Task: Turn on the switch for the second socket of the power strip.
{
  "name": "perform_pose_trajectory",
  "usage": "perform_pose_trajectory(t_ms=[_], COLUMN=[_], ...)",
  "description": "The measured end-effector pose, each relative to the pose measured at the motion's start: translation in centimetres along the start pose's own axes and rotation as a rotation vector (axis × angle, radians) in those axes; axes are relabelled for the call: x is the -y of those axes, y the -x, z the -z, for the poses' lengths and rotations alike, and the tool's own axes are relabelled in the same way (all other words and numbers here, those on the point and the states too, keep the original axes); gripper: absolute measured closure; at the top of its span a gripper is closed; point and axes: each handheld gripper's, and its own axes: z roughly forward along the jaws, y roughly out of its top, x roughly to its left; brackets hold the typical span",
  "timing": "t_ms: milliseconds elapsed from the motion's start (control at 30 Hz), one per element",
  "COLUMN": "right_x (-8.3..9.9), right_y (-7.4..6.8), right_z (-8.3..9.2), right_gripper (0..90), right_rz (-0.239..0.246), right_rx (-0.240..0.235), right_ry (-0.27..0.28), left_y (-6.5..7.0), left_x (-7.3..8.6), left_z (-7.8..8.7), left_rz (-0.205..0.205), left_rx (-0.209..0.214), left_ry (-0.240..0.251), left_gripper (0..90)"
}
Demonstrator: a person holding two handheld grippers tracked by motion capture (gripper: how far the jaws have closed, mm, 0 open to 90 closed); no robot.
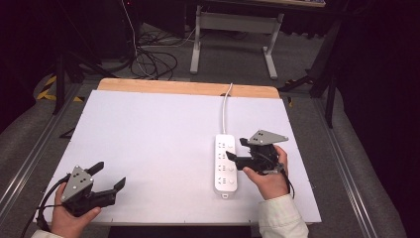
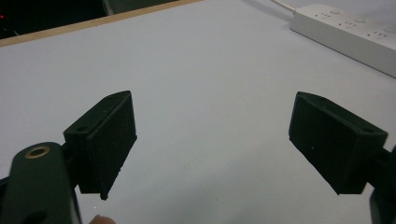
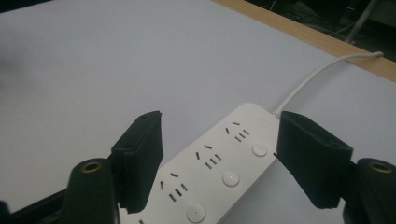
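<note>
A white power strip point(image 1: 225, 163) with several sockets and round buttons lies lengthwise on the right half of the white table point(image 1: 148, 139). Its cable point(image 1: 225, 106) runs off over the far edge. My right gripper point(image 1: 236, 148) is just right of the strip, its jaws pointing left over the strip's edge. In the right gripper view the jaws of the right gripper point(image 3: 219, 126) stand apart above the strip point(image 3: 224, 163), with neither pad pressing on it. My left gripper point(image 1: 111, 173) rests near the front left corner, open and empty. The left gripper view shows my left gripper point(image 2: 210, 140) over bare table, with the strip point(image 2: 355, 32) far off at upper right.
A wooden strip point(image 1: 188, 88) borders the table's far edge. Beyond it on the floor lie loose cables point(image 1: 153, 62) and the white legs of another table point(image 1: 233, 29). Metal rails point(image 1: 29, 158) run along both sides of the table.
</note>
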Motion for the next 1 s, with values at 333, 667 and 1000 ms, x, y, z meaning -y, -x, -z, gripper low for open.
perform_pose_trajectory(t_ms=[333, 667, 1000], right_x=[0.7, 2.4, 4.7], right_y=[-0.7, -0.3, 0.4], right_z=[2.0, 3.6, 4.4], right_gripper=[37.3, 28.8, 19.1], right_rz=[0.051, -0.009, -0.052], right_rx=[-0.035, -0.032, -0.007], right_ry=[0.067, 0.106, 0.083], left_y=[0.1, 0.1, 0.1], left_x=[-0.1, -0.1, -0.2], left_z=[0.0, 0.2, 0.4], left_rz=[0.003, 0.000, 0.004], left_rx=[0.001, 0.007, 0.014], left_ry=[0.008, 0.010, 0.016], left_gripper=[15.5, 15.5, 15.5])
